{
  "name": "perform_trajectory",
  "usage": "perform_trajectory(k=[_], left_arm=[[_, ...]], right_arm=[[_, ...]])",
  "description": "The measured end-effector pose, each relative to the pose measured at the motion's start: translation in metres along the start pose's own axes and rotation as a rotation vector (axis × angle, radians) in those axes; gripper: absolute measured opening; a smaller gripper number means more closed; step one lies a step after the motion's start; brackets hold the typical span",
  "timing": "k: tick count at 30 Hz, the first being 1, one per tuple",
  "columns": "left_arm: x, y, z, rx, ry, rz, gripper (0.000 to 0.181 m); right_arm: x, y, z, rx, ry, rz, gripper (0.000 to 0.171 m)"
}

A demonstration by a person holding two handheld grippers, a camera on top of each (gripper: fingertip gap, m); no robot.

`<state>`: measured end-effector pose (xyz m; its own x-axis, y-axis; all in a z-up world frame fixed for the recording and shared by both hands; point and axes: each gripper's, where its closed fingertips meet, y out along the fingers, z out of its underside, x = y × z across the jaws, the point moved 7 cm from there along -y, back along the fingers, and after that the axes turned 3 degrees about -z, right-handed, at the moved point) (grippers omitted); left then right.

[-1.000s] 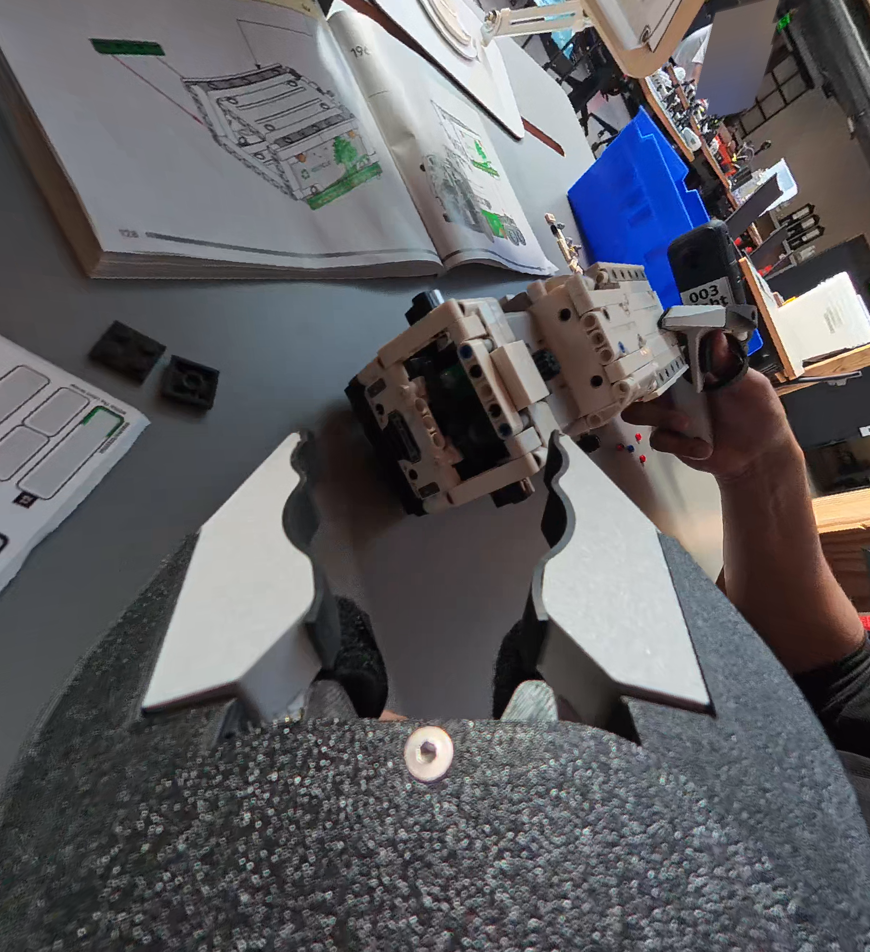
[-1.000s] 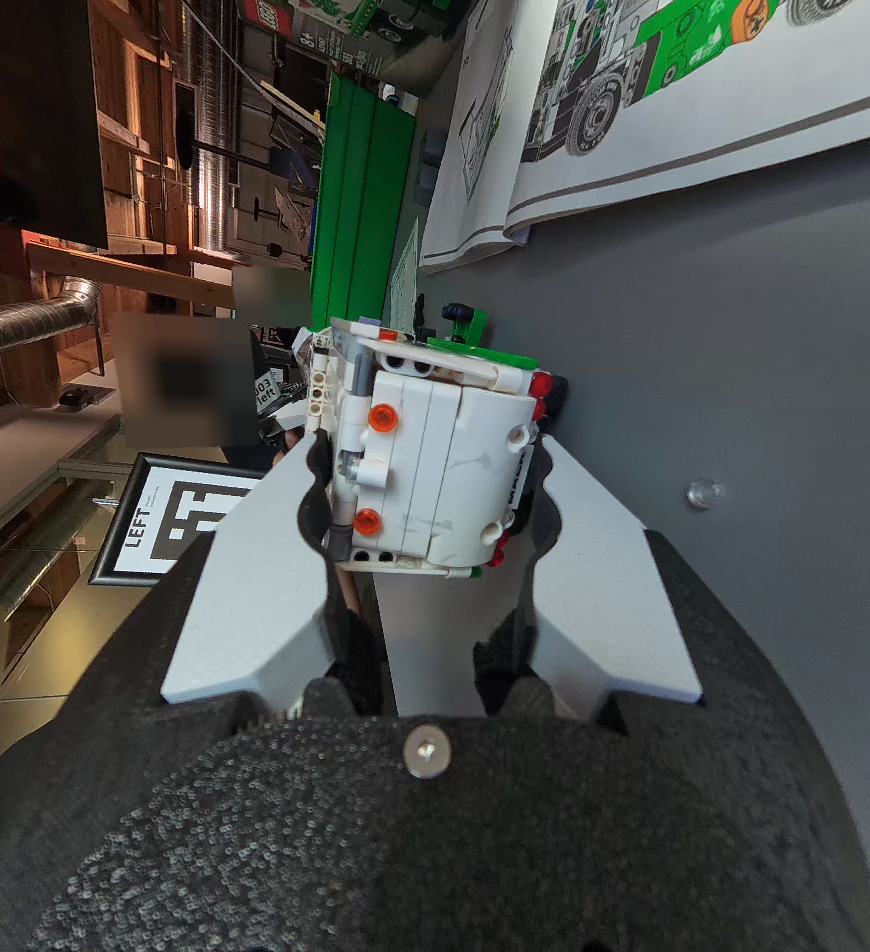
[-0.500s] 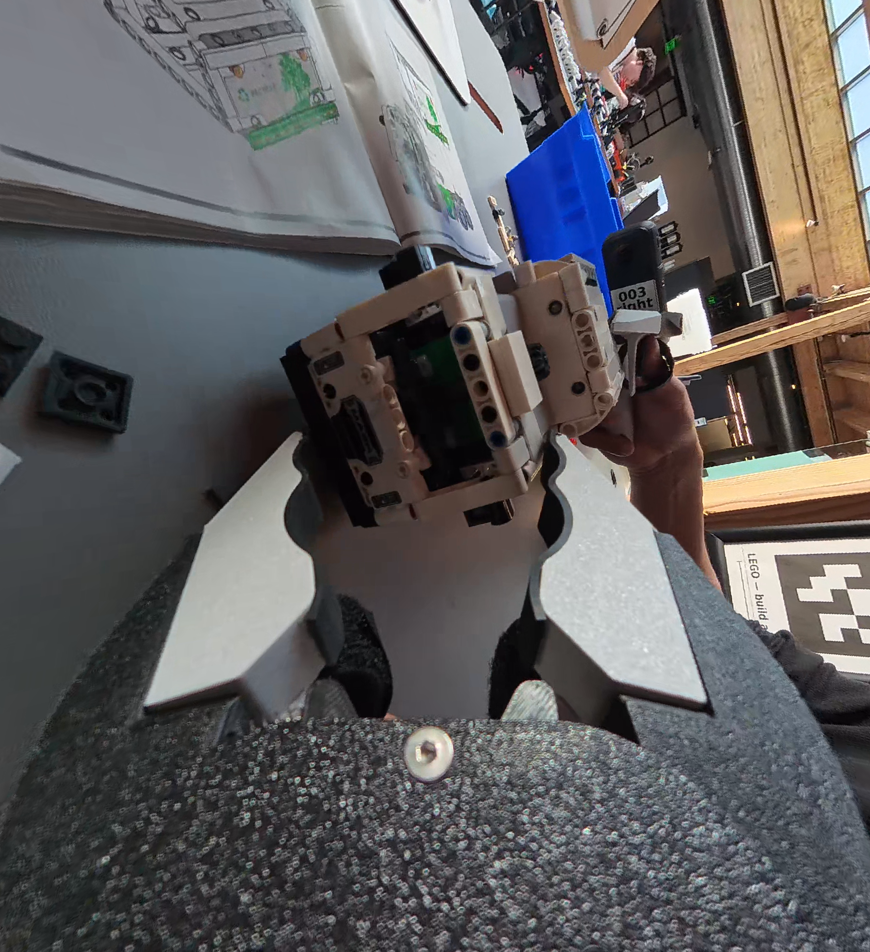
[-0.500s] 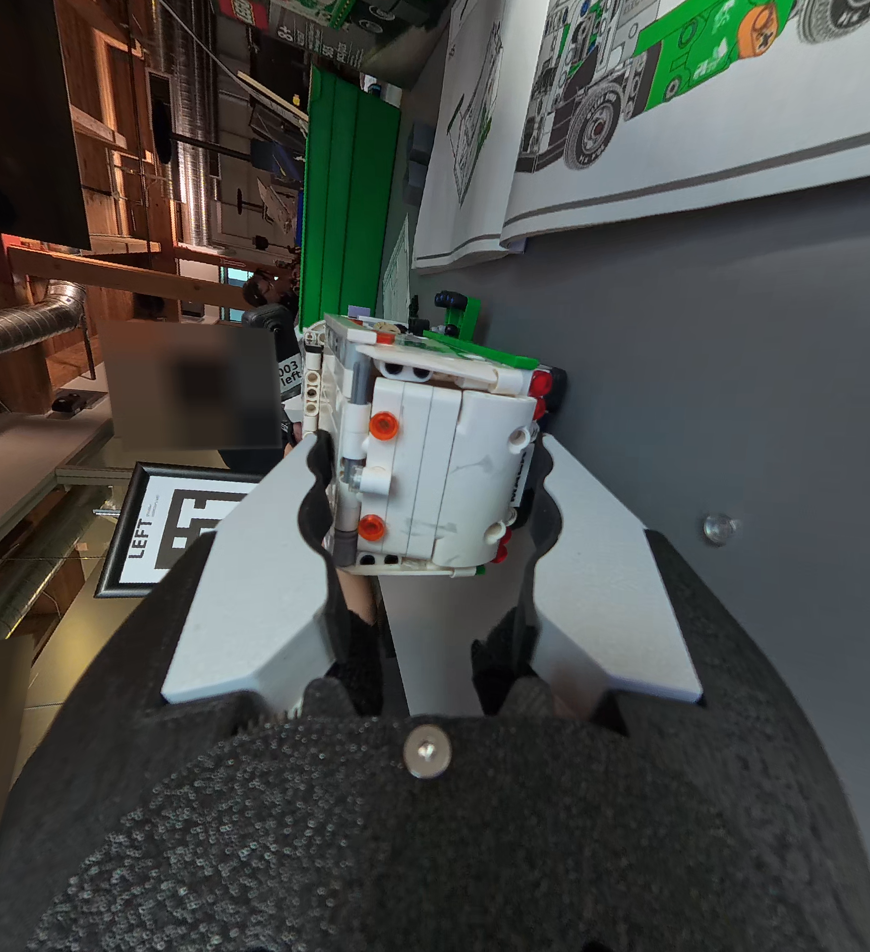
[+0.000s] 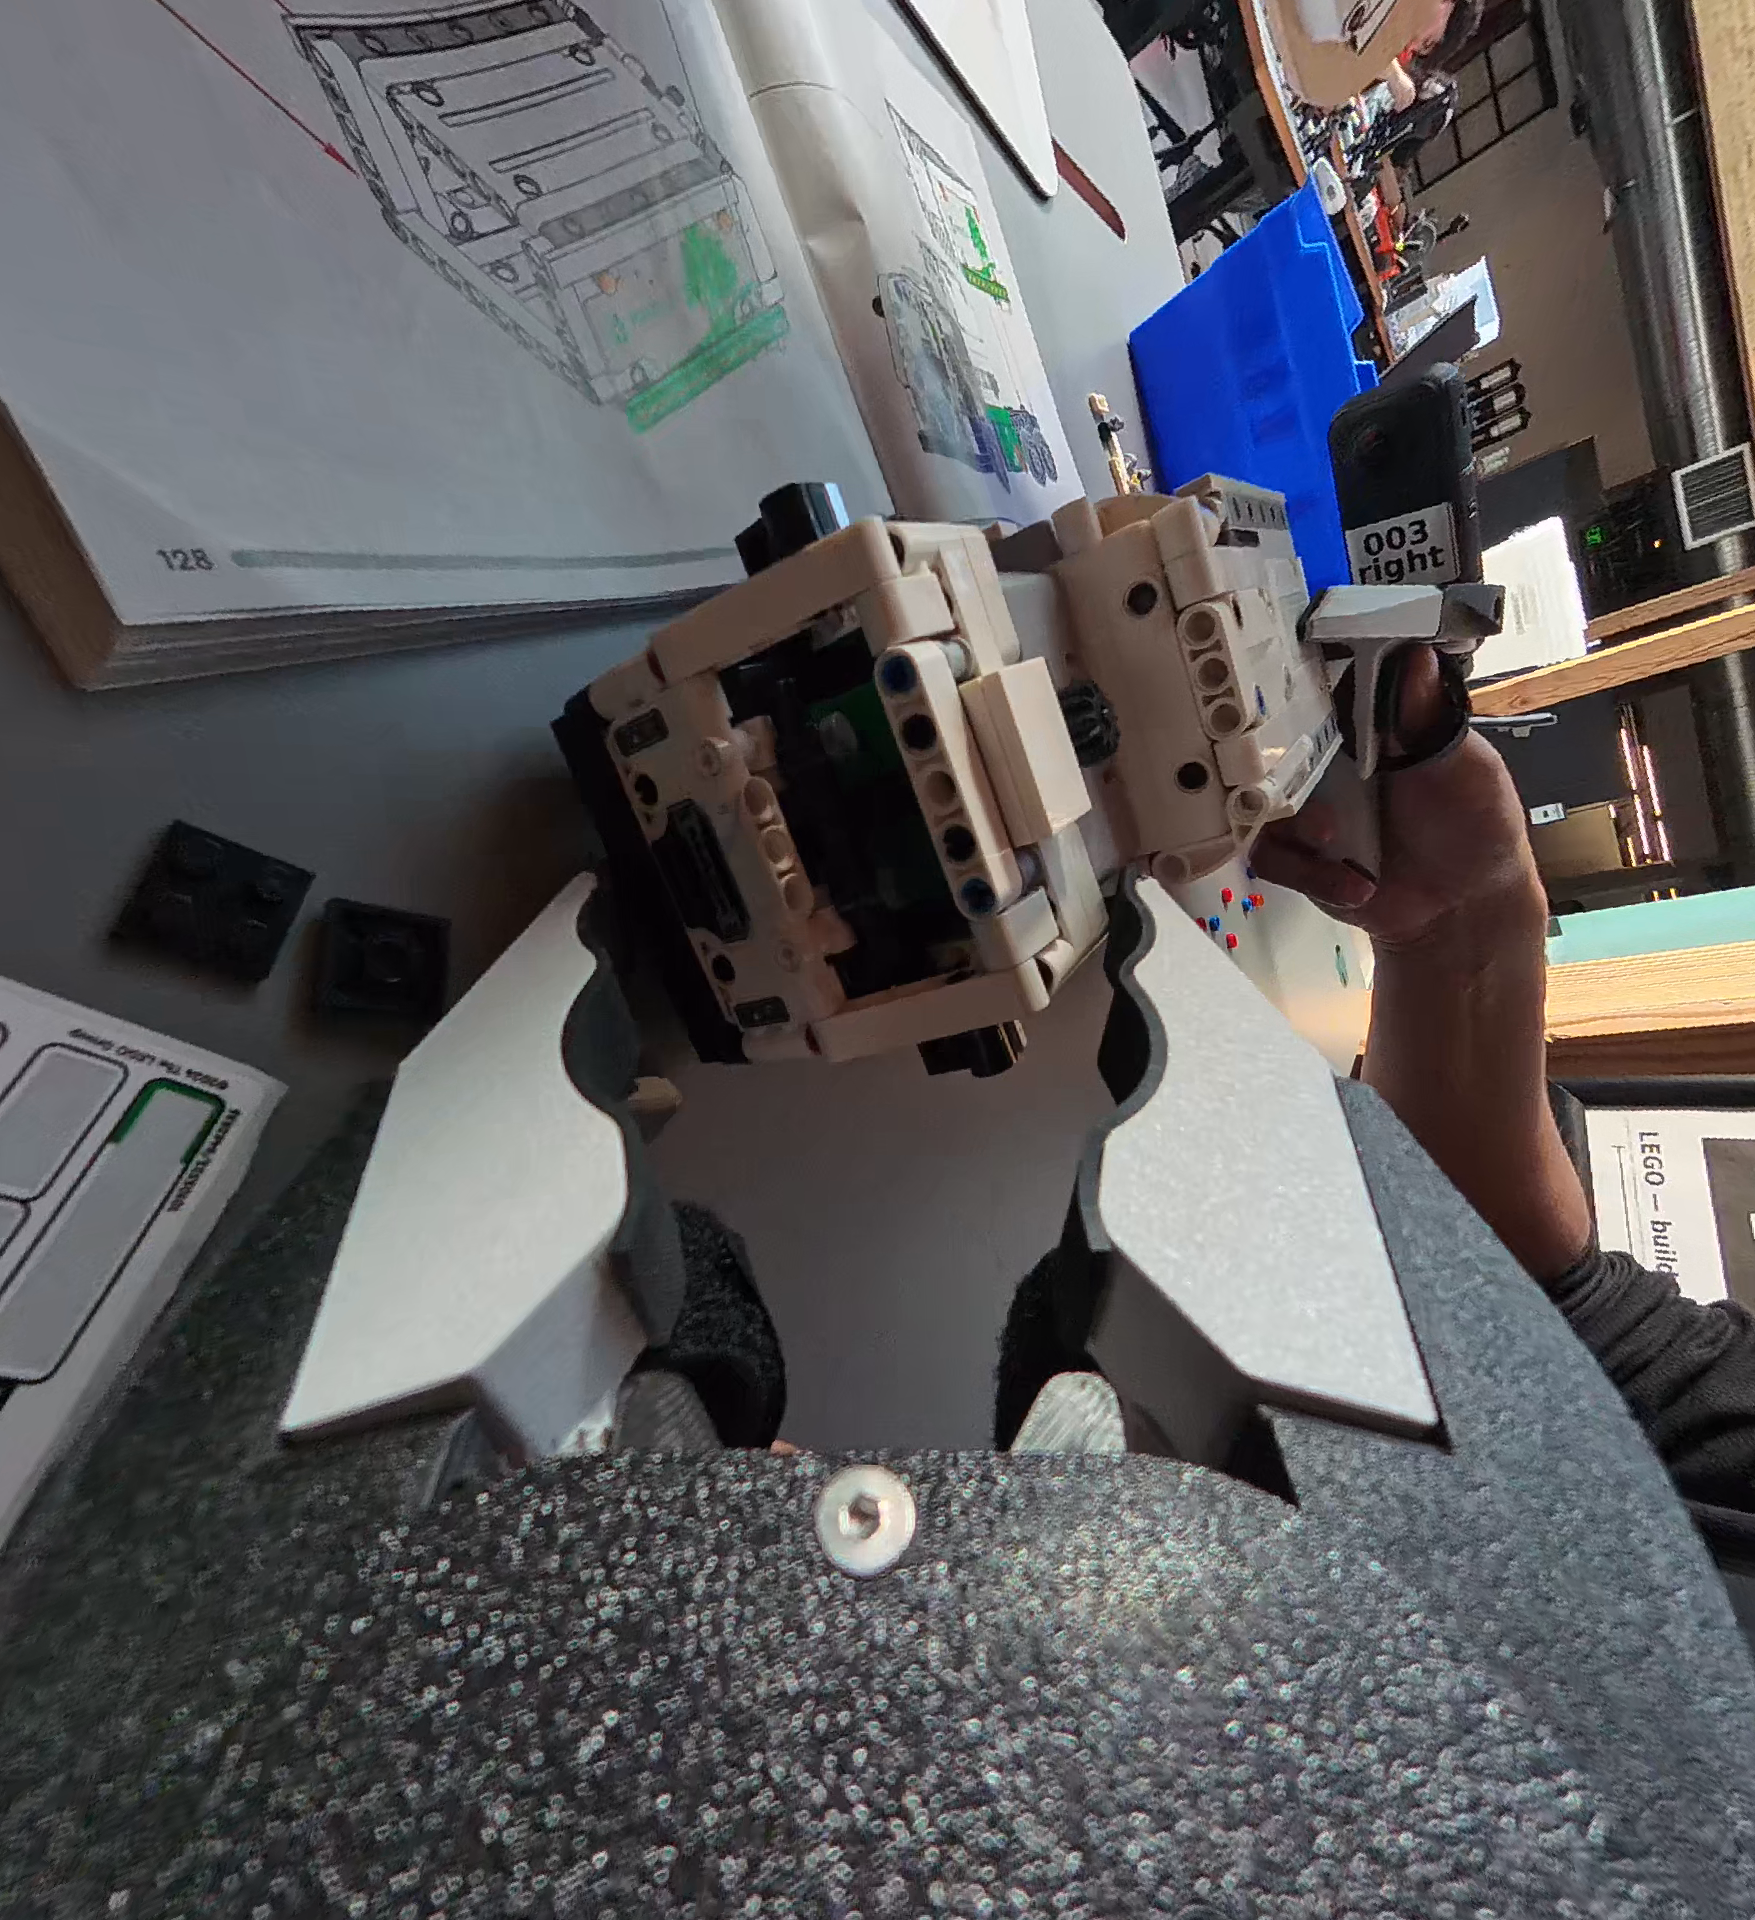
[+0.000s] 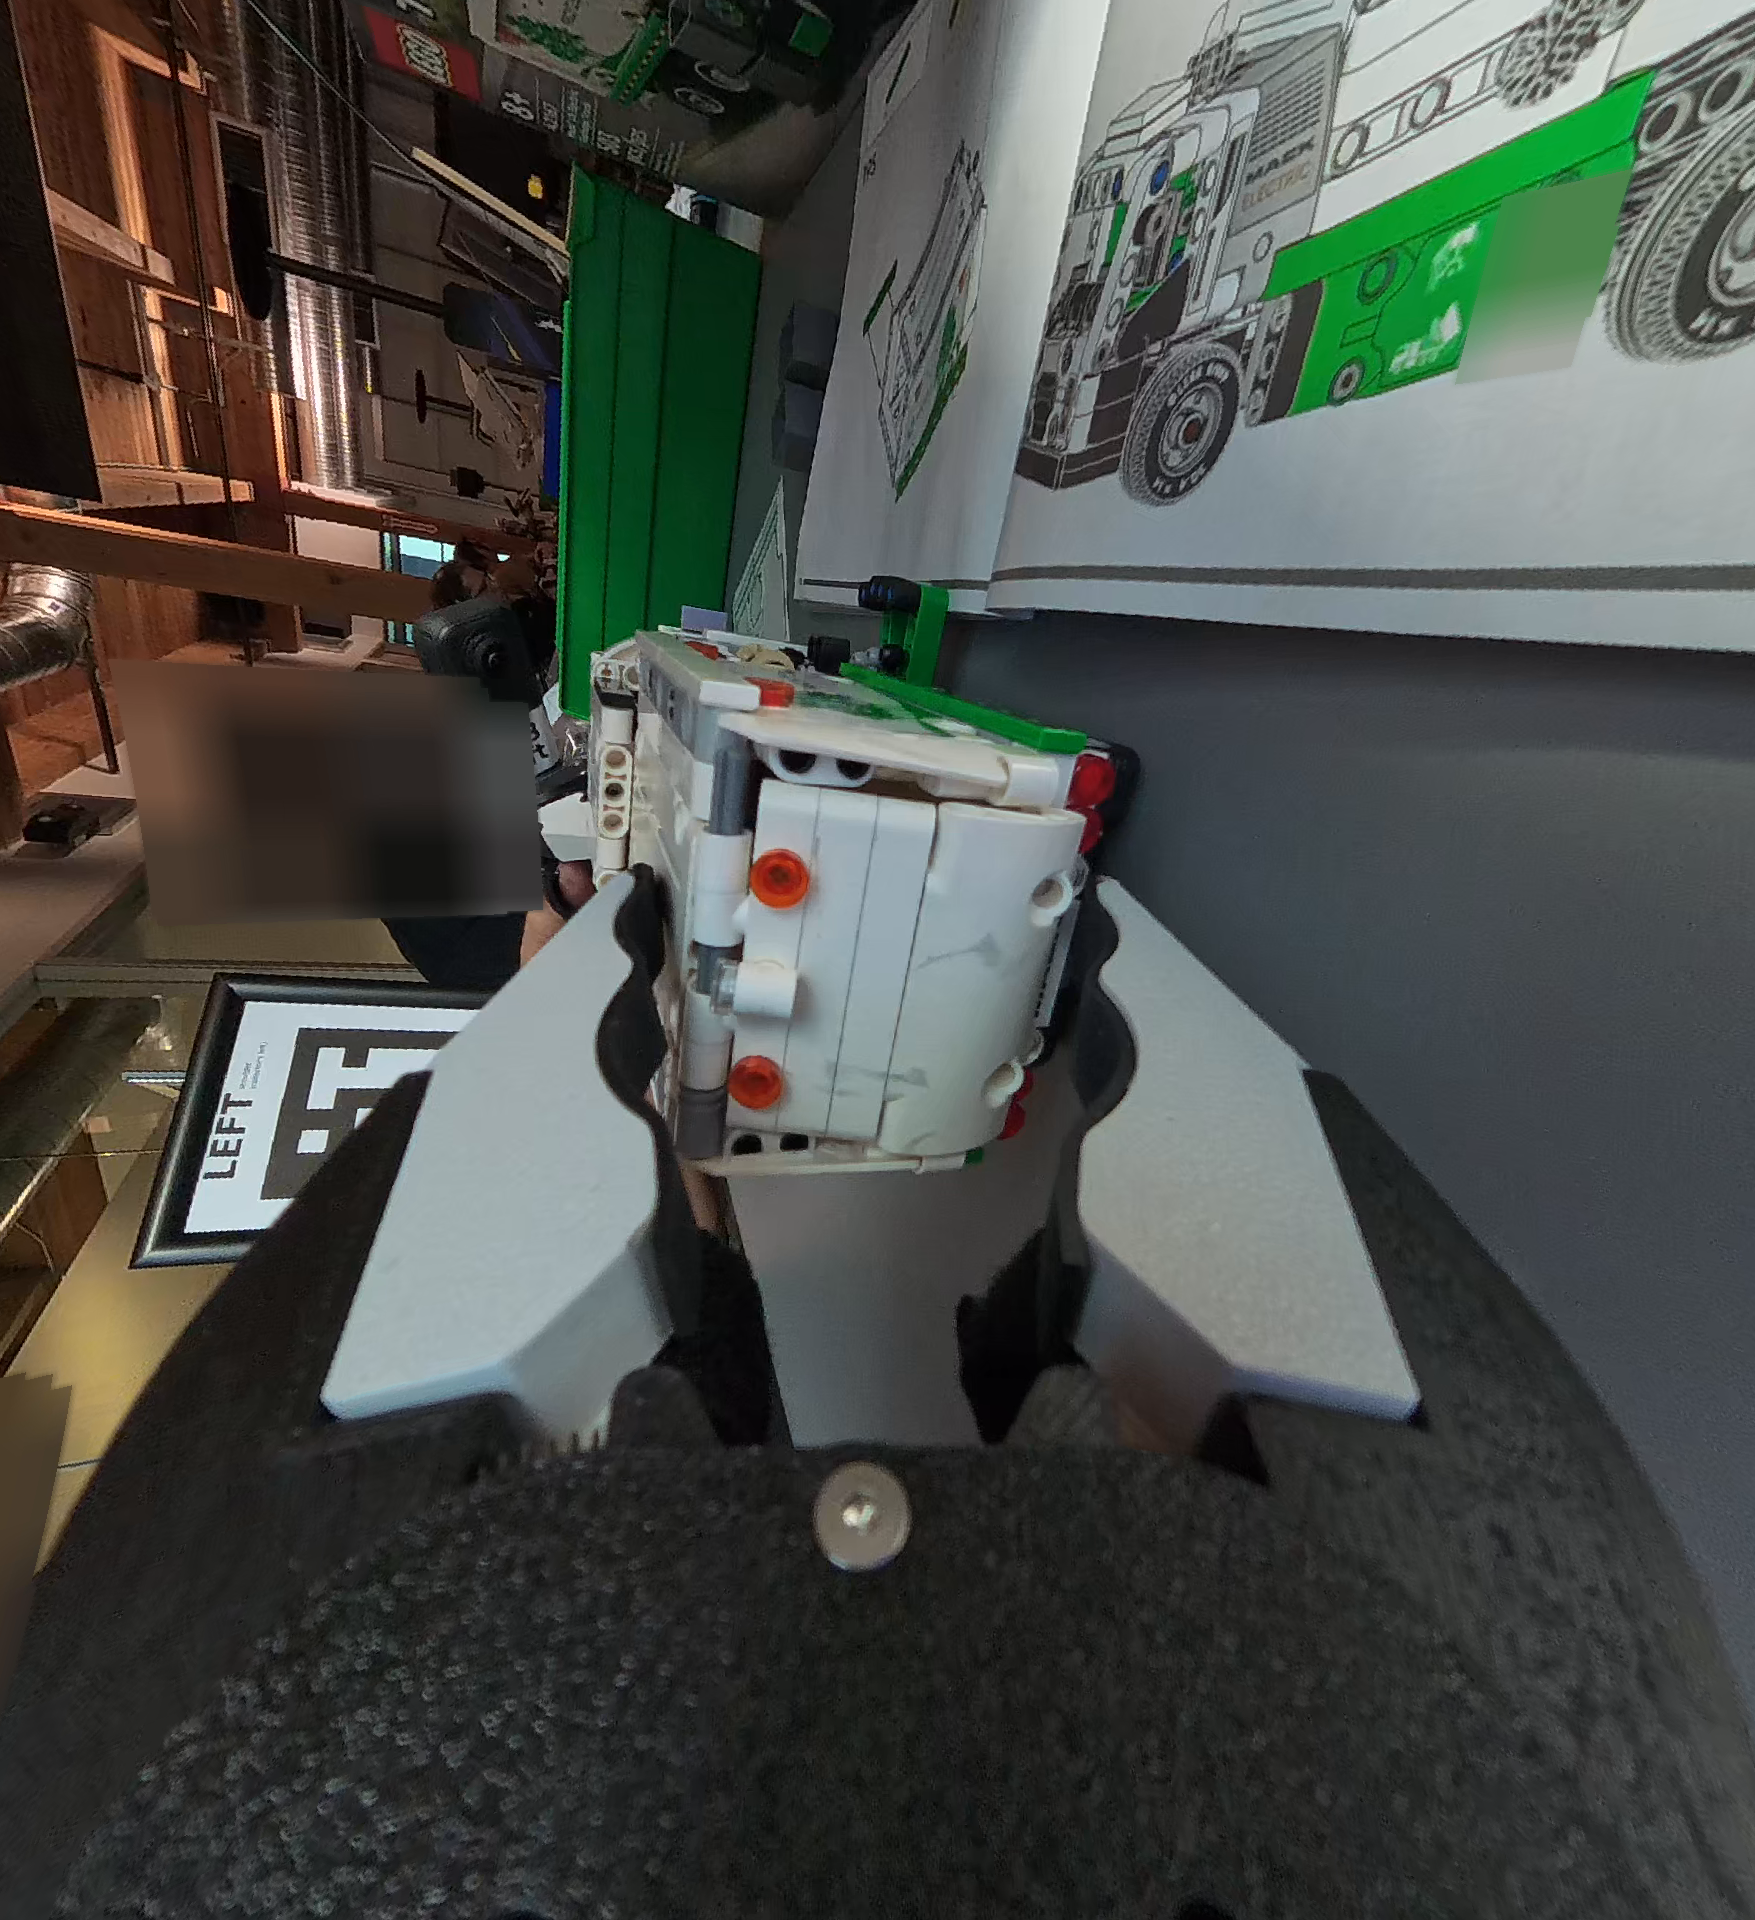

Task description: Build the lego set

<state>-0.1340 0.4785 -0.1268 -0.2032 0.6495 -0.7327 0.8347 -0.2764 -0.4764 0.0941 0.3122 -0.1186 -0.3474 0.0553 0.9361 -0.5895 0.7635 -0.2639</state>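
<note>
The right gripper (image 6: 868,997) has its pale grey fingers (image 6: 530,1101) clamped on the rounded white rear end of the white, black and green brick-built truck body (image 6: 883,935), with contact on both flanks. At the other end, the left gripper (image 5: 852,977) brackets the open, beam-framed end of the same model (image 5: 852,800). Its fingers (image 5: 1237,1143) stand wide. The right one sits just at the model's lower corner, and the left one looks to have the black side against it, but a firm squeeze cannot be confirmed. The model is held up off the dark grey table (image 5: 353,790), lying lengthwise between the two tools.

Beyond it, two small black square plates (image 5: 374,956) lie loose on the table beside a white sticker sheet (image 5: 52,1195). A thick open instruction booklet (image 5: 385,312) lies behind, and a blue plastic bin (image 5: 1247,343) farther off. A small green bracket piece (image 6: 909,623) stands near the booklet's edge in the right wrist view.

This looks like a mid-build reorientation, with the body being turned to expose a face for the next piece. The next move likely calls for closing the left fingers squarely on solid beams, not on thin overhanging parts, so that the right gripper can let go and fetch a part.
</note>
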Motion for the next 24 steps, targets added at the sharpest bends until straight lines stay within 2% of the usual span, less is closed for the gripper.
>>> perform_trajectory(k=[5, 8, 12, 15, 19, 21, 24], left_arm=[[-0.005, -0.018, 0.008, -0.114, 0.067, 0.006, 0.09], [-0.014, -0.047, 0.021, -0.244, 0.202, -0.034, 0.074], [-0.022, -0.068, 0.046, -0.321, 0.41, -0.171, 0.067], [-0.024, -0.071, 0.063, -0.402, 0.568, -0.296, 0.062], [-0.037, -0.071, 0.066, -0.513, 0.683, -0.389, 0.058], [-0.035, -0.068, 0.065, -0.511, 0.693, -0.447, 0.059], [-0.038, -0.062, 0.067, -0.479, 0.712, -0.424, 0.059]], right_arm=[[0.006, -0.019, 0.004, -0.054, -0.106, 0.04, 0.08], [0.022, -0.047, 0.009, -0.134, -0.228, 0.104, 0.082], [0.05, -0.073, 0.036, -0.289, -0.535, 0.176, 0.073], [0.058, -0.071, 0.067, -0.42, -0.799, 0.224, 0.068], [0.049, -0.061, 0.095, -0.428, -0.917, 0.313, 0.068], [0.044, -0.061, 0.102, -0.434, -0.959, 0.387, 0.063], [0.042, -0.061, 0.11, -0.411, -0.989, 0.418, 0.053]])
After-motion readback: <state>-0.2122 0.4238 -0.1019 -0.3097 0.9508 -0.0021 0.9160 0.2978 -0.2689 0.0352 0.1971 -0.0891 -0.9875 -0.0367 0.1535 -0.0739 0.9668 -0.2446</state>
